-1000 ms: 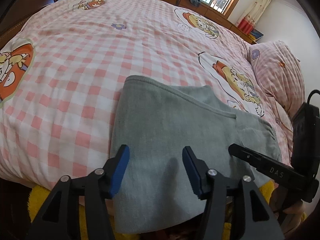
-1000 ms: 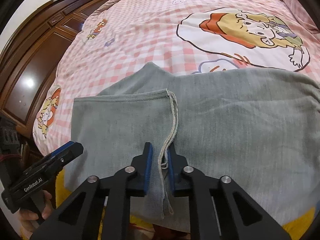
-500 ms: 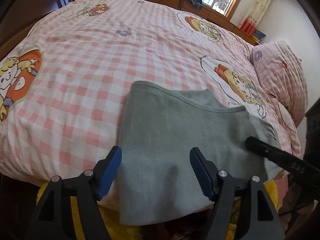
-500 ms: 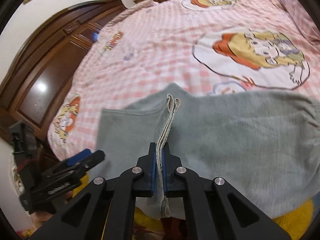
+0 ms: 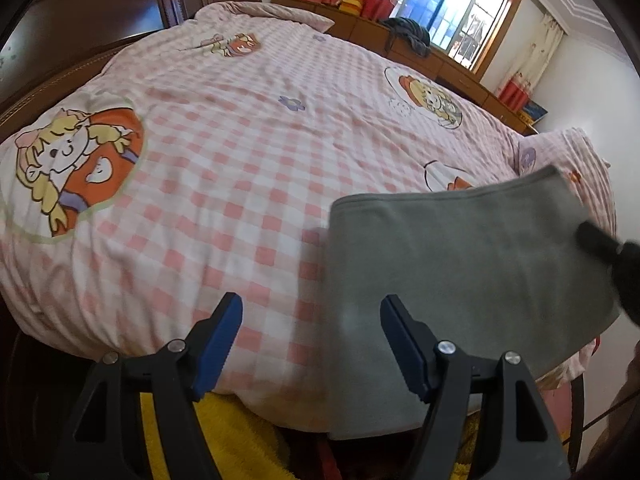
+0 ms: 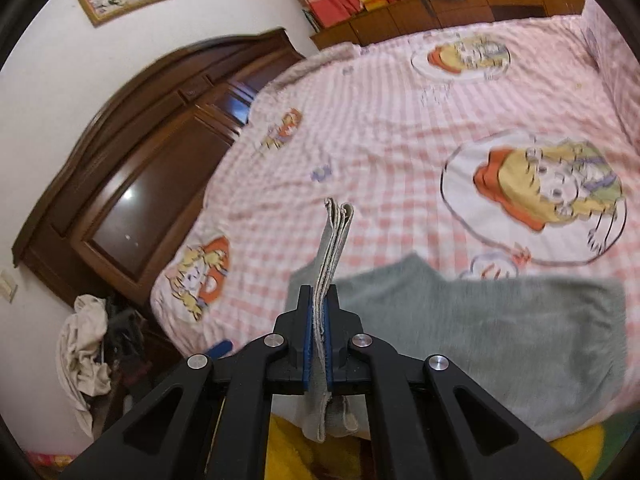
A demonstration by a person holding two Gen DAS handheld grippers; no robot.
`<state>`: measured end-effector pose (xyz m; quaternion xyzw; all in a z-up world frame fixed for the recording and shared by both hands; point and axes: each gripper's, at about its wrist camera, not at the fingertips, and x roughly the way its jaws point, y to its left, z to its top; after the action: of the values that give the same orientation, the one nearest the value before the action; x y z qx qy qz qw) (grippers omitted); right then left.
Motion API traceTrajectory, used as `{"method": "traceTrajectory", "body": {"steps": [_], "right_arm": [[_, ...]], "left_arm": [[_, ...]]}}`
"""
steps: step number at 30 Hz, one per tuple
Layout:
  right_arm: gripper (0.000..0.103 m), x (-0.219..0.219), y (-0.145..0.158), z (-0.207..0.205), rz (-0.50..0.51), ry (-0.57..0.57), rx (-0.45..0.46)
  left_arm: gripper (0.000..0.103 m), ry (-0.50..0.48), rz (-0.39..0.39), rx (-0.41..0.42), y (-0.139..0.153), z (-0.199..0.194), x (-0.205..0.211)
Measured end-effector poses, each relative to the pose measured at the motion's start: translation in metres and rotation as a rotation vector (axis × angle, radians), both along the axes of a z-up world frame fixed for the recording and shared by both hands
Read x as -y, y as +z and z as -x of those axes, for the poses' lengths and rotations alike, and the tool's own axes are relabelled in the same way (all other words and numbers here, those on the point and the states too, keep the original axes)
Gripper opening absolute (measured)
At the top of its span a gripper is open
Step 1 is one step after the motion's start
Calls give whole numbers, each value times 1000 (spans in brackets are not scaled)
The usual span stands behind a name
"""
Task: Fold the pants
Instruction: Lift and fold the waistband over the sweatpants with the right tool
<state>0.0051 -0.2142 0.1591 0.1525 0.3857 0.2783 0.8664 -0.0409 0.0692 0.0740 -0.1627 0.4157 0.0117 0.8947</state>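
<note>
Setting: a bed with a pink checked quilt (image 5: 248, 184) printed with cartoon girls; dark wooden wardrobe (image 6: 132, 184) beside it.

Pants: grey pants (image 6: 500, 336) lie at the near edge of the bed, partly hanging over it. In the left wrist view one part (image 5: 460, 248) is raised off the quilt like a flap.

Right gripper: the right gripper (image 6: 318, 344) has its blue pads pressed together on a stack of layered fabric edges, which stands up between the fingers and also droops below them.

Left gripper: the left gripper (image 5: 312, 344) is spread wide and holds nothing; one finger is over the quilt, the other over the grey cloth.

Step in hand: judged to be carrying the pinched edge across to make a fold.

Doing it well: keep all layers clamped together, move low and level so the cloth lays flat, and line the carried edge up with the resting edge before letting go. The free left tongs could pin the cloth down.

Risk: the overhanging part may slide off the bed.
</note>
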Motion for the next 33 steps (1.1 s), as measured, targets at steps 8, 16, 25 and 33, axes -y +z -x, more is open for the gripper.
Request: {"method": "traceTrajectory", "body": {"steps": [8, 16, 25, 33], "right_arm": [[5, 67, 29, 9, -7, -171, 75], [5, 146, -14, 4, 0, -362, -25], [5, 188, -90, -11, 15, -460, -188], [5, 190, -113, -17, 120, -469, -203]], "left_arm": [[75, -31, -17, 1, 1, 8, 12], [75, -89, -54, -16, -4, -1, 37], [75, -158, -110, -32, -7, -18, 70], [75, -254, -114, -8, -5, -45, 110]]}}
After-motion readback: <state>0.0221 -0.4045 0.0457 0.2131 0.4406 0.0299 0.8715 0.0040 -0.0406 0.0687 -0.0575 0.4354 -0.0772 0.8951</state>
